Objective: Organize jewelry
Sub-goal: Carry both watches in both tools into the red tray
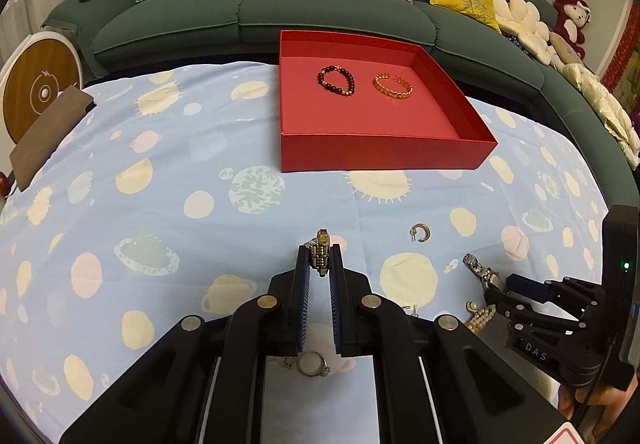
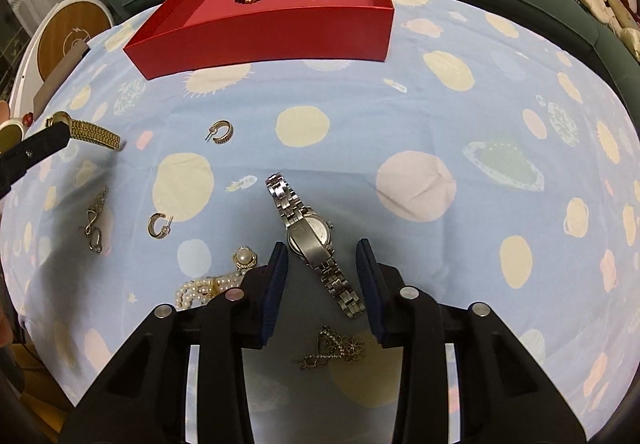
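Note:
My left gripper (image 1: 319,258) is shut on a gold watch (image 1: 320,254) and holds it above the cloth; the right wrist view shows it at the left edge (image 2: 86,131). My right gripper (image 2: 322,254) is open, its jaws on either side of a silver watch (image 2: 308,236) lying on the cloth. The red box (image 1: 380,151) sits at the far side and holds a dark bead bracelet (image 1: 336,80) and a gold bangle (image 1: 393,85). Two hoop earrings (image 2: 221,131) (image 2: 159,226), a pearl bracelet (image 2: 208,286) and chain pieces (image 2: 334,350) lie loose.
The table wears a blue planet-print cloth (image 2: 400,123). A green sofa (image 1: 240,15) with cushions runs behind it. A brown pad (image 1: 48,131) and a round white device (image 1: 38,83) sit at the far left. A ring (image 1: 311,364) lies under the left gripper.

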